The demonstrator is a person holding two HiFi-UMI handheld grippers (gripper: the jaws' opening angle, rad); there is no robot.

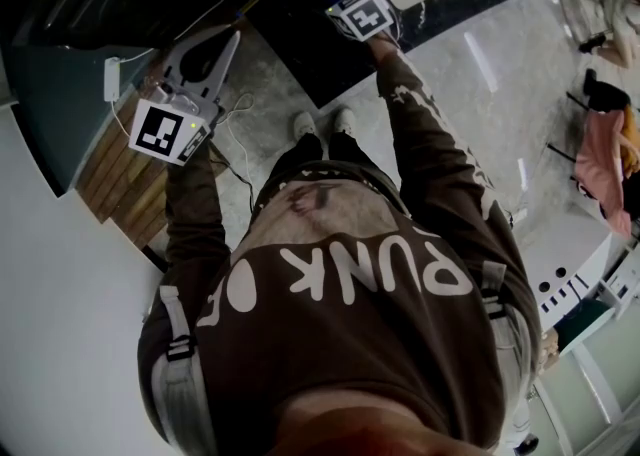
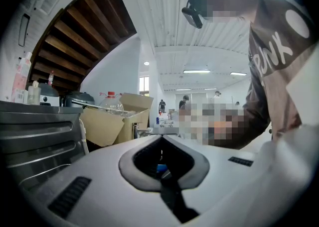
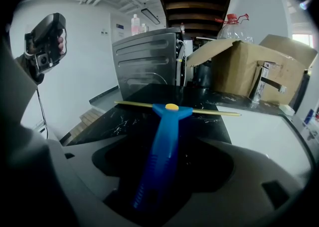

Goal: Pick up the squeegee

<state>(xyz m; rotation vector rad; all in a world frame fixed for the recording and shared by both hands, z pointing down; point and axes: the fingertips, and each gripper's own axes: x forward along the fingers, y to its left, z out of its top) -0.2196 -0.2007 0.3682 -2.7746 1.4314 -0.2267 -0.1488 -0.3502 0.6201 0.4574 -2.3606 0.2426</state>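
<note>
Right gripper [image 3: 172,139] over black counter [image 3: 209,121]: jaws half apart astride squeegee [image 3: 162,141] handle, not gripping. Left gripper [image 2: 162,139] beside counter, jaws together.

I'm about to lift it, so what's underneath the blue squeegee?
Black veined countertop shows under and around the squeegee. The patch directly beneath its blue handle is covered.

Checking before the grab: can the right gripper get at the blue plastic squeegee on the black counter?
Probably yes. The right gripper has the handle of the blue plastic squeegee lying between its parted jaws, with gaps either side, and nothing on the black marbled counter stands in the way.
</note>
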